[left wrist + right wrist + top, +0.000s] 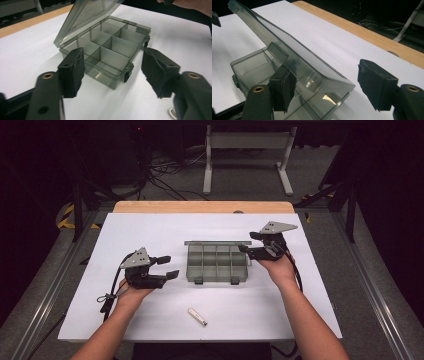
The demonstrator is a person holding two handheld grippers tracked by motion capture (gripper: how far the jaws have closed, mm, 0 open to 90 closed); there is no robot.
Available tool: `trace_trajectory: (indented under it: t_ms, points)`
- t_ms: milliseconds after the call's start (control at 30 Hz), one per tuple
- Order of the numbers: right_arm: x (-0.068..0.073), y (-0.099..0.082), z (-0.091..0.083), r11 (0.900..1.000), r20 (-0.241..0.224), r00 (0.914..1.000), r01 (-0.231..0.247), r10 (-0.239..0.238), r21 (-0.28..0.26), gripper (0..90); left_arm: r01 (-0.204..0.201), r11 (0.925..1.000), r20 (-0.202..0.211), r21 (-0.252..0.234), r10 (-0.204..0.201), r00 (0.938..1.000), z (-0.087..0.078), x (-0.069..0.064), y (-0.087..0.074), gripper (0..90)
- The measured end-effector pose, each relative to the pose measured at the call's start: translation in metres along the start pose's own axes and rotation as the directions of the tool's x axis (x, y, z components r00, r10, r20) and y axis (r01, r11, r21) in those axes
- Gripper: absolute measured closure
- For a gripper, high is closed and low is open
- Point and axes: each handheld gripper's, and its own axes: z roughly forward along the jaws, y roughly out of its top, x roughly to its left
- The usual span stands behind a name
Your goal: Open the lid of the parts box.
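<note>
Your left tongs (167, 266) hang just left of the box (218, 264), level with its front corner. They stand apart with nothing between them; in the left gripper view the two black pads (75, 70) frame the box's near corner without touching it.

The box itself sits in the middle of the white tabletop (150, 230), a smoky see-through organiser divided into small compartments, all of which look empty. Its lid (85, 17) is already raised and tilted back on the far hinge; the two dark latches (128, 72) on the front wall hang undone. So, as far as you can judge, the unlatching is finished and the opening is nearly done. What is left is to lay the lid fully back, or let it rest, and then, probably, to put something inside.

In front of the box, toward you and well apart from it, lies a small white tube (197, 316), untouched. It looks like the likely thing to go in.

Your right tongs (246, 242) are at the box's right far corner, parted, with the lid's free edge running between them. In the right gripper view one pad (284, 90) sits close against the lid's underside while the other is clear of it, so you are propping rather than pinching.

No brand, label or writing can be read on the box, the tube or the tongs.
</note>
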Motion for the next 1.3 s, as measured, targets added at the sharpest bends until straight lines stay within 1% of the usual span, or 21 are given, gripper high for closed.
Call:
trace_trajectory:
  t_ms: [67, 100, 133, 167, 233, 267, 367, 533, 567, 600, 633, 667, 767, 900, 1000, 1033, 1100, 1133, 1167, 1233, 1300]
  points:
    - [-0.003, 0.004, 0.002, 1.0, 0.005, 1.0, -0.002, 0.002, -0.002, 33.3, -0.001, 1.0, -0.005, -0.007, 0.001, 1.0, -0.002, 0.001, 0.0, 26.2]
    - [-0.005, 0.006, 0.003, 1.0, 0.006, 1.0, -0.002, 0.002, -0.003, 33.5, 0.009, 0.9999, 0.002, -0.006, -0.009, 1.0, -0.006, 0.002, 0.0, 23.4]
    - [-0.007, 0.007, 0.003, 1.0, 0.005, 1.0, -0.003, 0.003, -0.006, 34.0, 0.009, 0.9999, 0.002, -0.006, -0.009, 1.0, -0.006, 0.002, 0.0, 21.7]
    - [-0.007, 0.007, 0.003, 1.0, 0.005, 1.0, -0.003, 0.003, -0.006, 34.0, 0.002, 1.0, -0.003, -0.009, -0.002, 1.0, -0.008, 0.002, 0.0, 21.7]
    - [-0.01, 0.01, 0.005, 1.0, 0.005, 1.0, -0.006, 0.006, -0.004, 34.4, -0.002, 0.9999, -0.016, -0.014, 0.002, 0.9999, -0.011, 0.002, -0.002, 17.9]
    - [-0.011, 0.011, 0.006, 1.0, 0.007, 0.9999, -0.009, 0.009, -0.005, 35.0, 0.0, 0.9999, -0.013, -0.016, -0.001, 0.9999, -0.013, 0.002, -0.003, 16.6]
    - [-0.014, 0.015, 0.01, 0.9999, 0.003, 1.0, -0.005, 0.005, -0.011, 39.4, 0.002, 1.0, -0.021, -0.009, -0.002, 0.9998, -0.018, 0.001, -0.006, 12.8]
    - [-0.02, 0.018, 0.015, 0.9998, -0.004, 0.9999, -0.015, 0.015, -0.016, 43.0, -0.004, 0.9999, -0.034, -0.011, 0.004, 0.9994, -0.026, 0.001, -0.011, 11.4]
    - [-0.021, 0.018, 0.016, 0.9997, -0.006, 0.9998, -0.017, 0.017, -0.017, 43.8, 0.001, 0.9999, -0.032, -0.014, -0.001, 0.9995, -0.026, 0.001, -0.012, 11.3]
    - [-0.021, 0.019, 0.017, 0.9996, -0.005, 0.9998, -0.022, 0.022, -0.018, 44.3, -0.006, 0.9999, -0.036, -0.016, 0.005, 0.9993, -0.027, 0.001, -0.013, 11.2]
    - [-0.023, 0.019, 0.018, 0.9996, -0.007, 0.9997, -0.022, 0.022, -0.02, 44.8, -0.006, 1.0, -0.039, -0.004, 0.006, 0.9992, -0.028, 0.001, -0.014, 11.0]
    - [-0.024, 0.02, 0.019, 0.9996, -0.006, 0.9997, -0.023, 0.023, -0.017, 45.5, -0.017, 0.9998, -0.054, -0.004, 0.017, 0.9984, -0.029, 0.001, -0.015, 10.6]
    - [-0.029, 0.02, 0.023, 0.9994, -0.004, 0.9995, -0.032, 0.031, -0.014, 46.9, -0.012, 0.9999, -0.058, -0.012, 0.011, 0.9983, -0.031, 0.002, -0.017, 10.4]
    - [-0.033, 0.02, 0.026, 0.9989, 0.0, 0.999, -0.045, 0.045, -0.015, 49.3, -0.003, 0.9997, -0.076, -0.025, 0.001, 0.9971, -0.035, 0.004, -0.019, 10.0]
    - [-0.037, 0.02, 0.029, 0.9986, 0.0, 0.9987, -0.051, 0.051, -0.014, 51.6, 0.011, 0.9995, -0.082, -0.031, -0.013, 0.9965, -0.038, 0.007, -0.021, 10.0]
    - [-0.038, 0.02, 0.03, 0.9986, 0.001, 0.9988, -0.05, 0.05, -0.014, 52.8, 0.006, 0.9996, -0.089, -0.028, -0.008, 0.996, -0.039, 0.007, -0.021, 10.0]
    - [-0.039, 0.021, 0.033, 0.9987, 0.003, 0.9987, -0.051, 0.051, -0.01, 53.8, 0.013, 0.9992, -0.09, -0.037, -0.016, 0.9958, -0.04, 0.007, -0.021, 10.0]
    - [-0.04, 0.021, 0.034, 0.9985, 0.004, 0.9985, -0.054, 0.054, -0.008, 54.8, 0.007, 0.9993, -0.096, -0.037, -0.01, 0.9953, -0.042, 0.008, -0.021, 10.0]
    - [-0.041, 0.021, 0.036, 0.9985, 0.003, 0.9985, -0.055, 0.055, -0.002, 55.9, 0.013, 0.9991, -0.094, -0.041, -0.016, 0.9954, -0.042, 0.008, -0.022, 10.0]
    - [-0.042, 0.02, 0.04, 0.9985, 0.009, 0.9985, -0.054, 0.054, 0.005, 56.6, 0.011, 0.9988, -0.099, -0.047, -0.016, 0.995, -0.043, 0.008, -0.022, 10.0]
    - [-0.043, 0.02, 0.041, 0.9986, 0.008, 0.9986, -0.052, 0.052, 0.005, 57.4, 0.012, 0.999, -0.098, -0.044, -0.016, 0.995, -0.044, 0.008, -0.022, 10.0]
